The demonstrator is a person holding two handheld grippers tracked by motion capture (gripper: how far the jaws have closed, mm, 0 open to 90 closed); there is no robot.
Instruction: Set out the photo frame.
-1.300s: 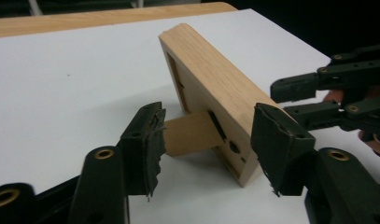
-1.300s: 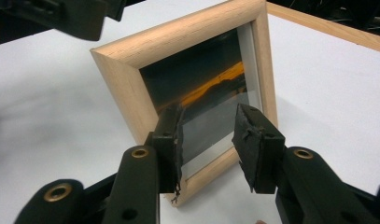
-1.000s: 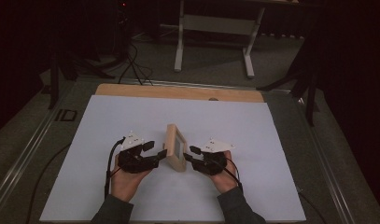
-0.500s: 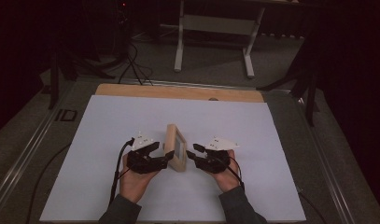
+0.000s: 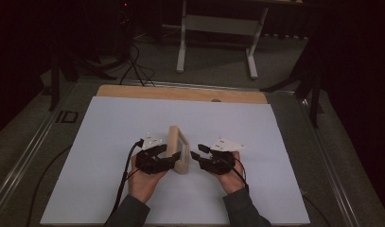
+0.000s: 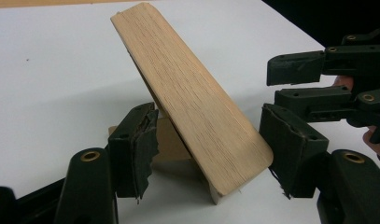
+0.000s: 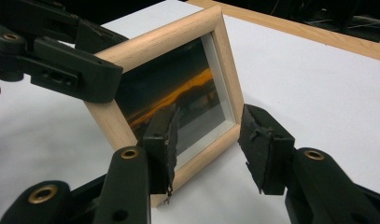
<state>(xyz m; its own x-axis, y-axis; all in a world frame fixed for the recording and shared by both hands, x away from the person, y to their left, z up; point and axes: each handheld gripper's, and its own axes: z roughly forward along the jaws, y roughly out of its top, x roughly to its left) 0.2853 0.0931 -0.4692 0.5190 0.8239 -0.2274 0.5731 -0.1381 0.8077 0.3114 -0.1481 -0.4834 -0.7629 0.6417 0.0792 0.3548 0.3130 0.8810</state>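
Note:
A small light-wood picture frame (image 5: 178, 149) stands tilted on its back stand in the middle of the white sheet. In the left gripper view its wooden back edge (image 6: 192, 102) rises between the pads of my left gripper (image 6: 213, 149). The right pad sits close to the lower corner and the left pad stands clear of it. My left gripper (image 5: 167, 158) reaches the frame from its left. My right gripper (image 5: 196, 155) is just right of it, its jaws having just been opening. The glass front (image 7: 169, 88) faces my right gripper (image 7: 211, 140), whose pads hold nothing.
The white sheet (image 5: 275, 142) covers a wooden board whose far strip (image 5: 180, 93) shows. Beyond it are a dark floor, cables (image 5: 133, 66) and the white legs of a stand (image 5: 183, 42). A cable trails from the left gripper (image 5: 124, 184).
My left hand has moved right, bringing its jaws up around the frame's near edge. The right gripper has drawn slightly off the frame with wider jaws. The frame stands where it was.

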